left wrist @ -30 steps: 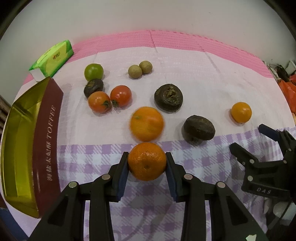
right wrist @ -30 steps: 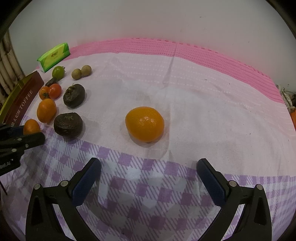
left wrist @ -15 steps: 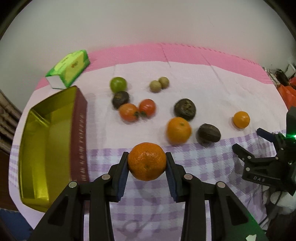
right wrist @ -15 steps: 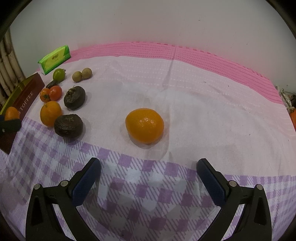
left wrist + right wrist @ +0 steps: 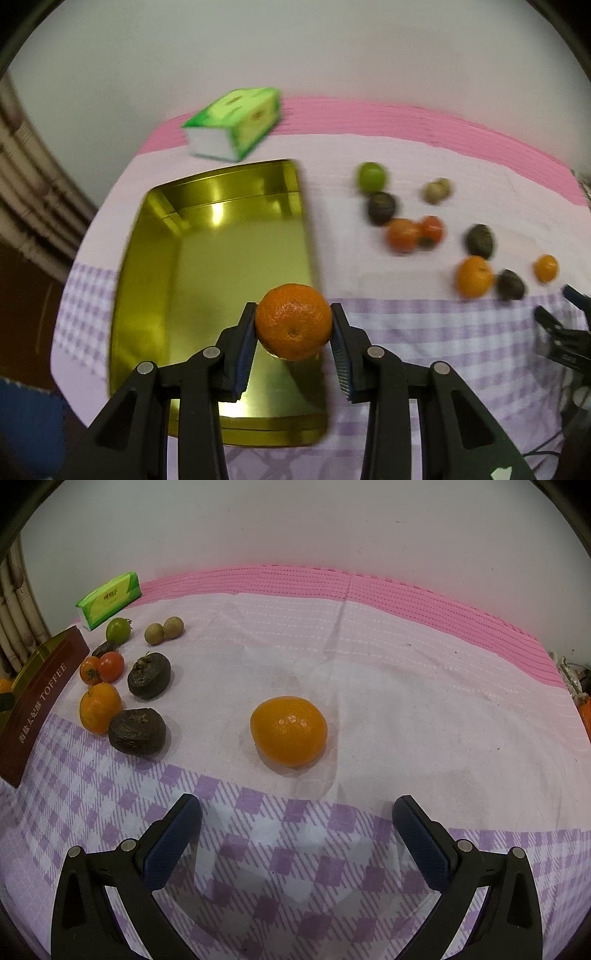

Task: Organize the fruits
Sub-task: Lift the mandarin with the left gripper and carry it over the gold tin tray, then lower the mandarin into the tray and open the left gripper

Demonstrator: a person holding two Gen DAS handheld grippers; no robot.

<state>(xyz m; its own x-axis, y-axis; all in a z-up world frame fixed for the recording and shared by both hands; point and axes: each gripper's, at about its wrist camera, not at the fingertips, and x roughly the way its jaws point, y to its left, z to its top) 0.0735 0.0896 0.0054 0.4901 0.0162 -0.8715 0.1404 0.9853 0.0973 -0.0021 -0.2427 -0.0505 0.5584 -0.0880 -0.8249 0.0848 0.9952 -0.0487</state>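
I've got the left tongs (image 5: 293,326) pinching a mandarin (image 5: 293,325), held over the open gold tin (image 5: 147,295). Right tongs (image 5: 297,821) are spread and empty, low over the tablecloth (image 5: 406,664), just short of a loose orange (image 5: 289,730).

Left gripper (image 5: 293,328): pointing steeply down, jaws clamped on tangerine (image 5: 293,326), blue pads pressing both its sides. Right gripper (image 5: 297,821): pointing steeply down, jaws spread wide, nothing between pads.
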